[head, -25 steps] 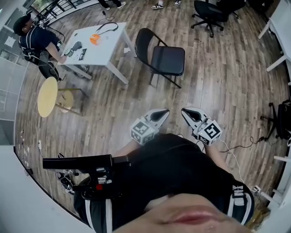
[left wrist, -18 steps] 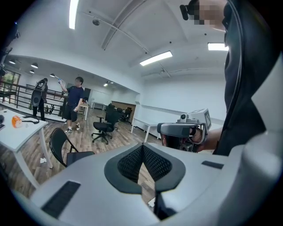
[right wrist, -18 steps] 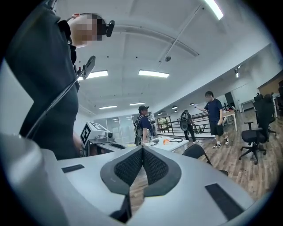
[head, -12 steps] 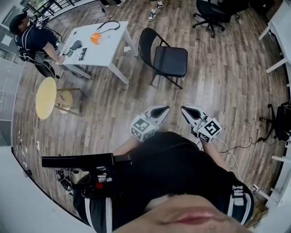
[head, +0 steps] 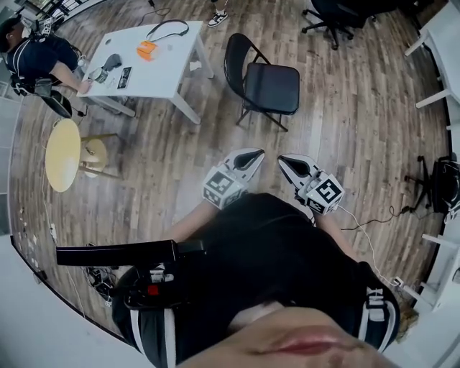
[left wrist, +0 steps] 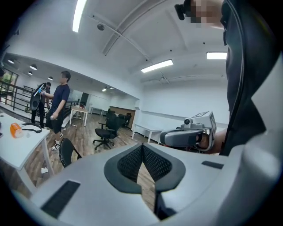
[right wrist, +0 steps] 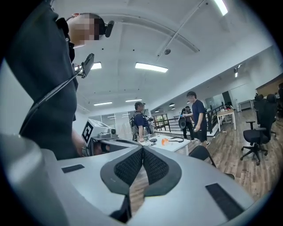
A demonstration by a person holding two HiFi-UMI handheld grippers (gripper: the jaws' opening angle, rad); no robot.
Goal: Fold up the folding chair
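The black folding chair (head: 264, 80) stands unfolded on the wood floor, ahead of me in the head view; its backrest shows in the left gripper view (left wrist: 67, 151) and in the right gripper view (right wrist: 201, 153). My left gripper (head: 256, 154) and right gripper (head: 285, 160) are held side by side close to my body, well short of the chair. Both are shut with nothing between the pads. Each gripper sees the other: the right gripper (left wrist: 177, 137) in the left gripper view, the left gripper (right wrist: 104, 145) in the right gripper view.
A white table (head: 165, 68) with an orange object (head: 146, 50) and a cable stands left of the chair. A person (head: 32, 59) sits at its far end. A round yellow stool (head: 62, 154) is at left, a black office chair (head: 338, 16) beyond. Cables (head: 374, 223) trail at right.
I have moved forward toward the chair with both grippers; the chair and table now sit closer in the head view. Both grippers stay shut and side by side.
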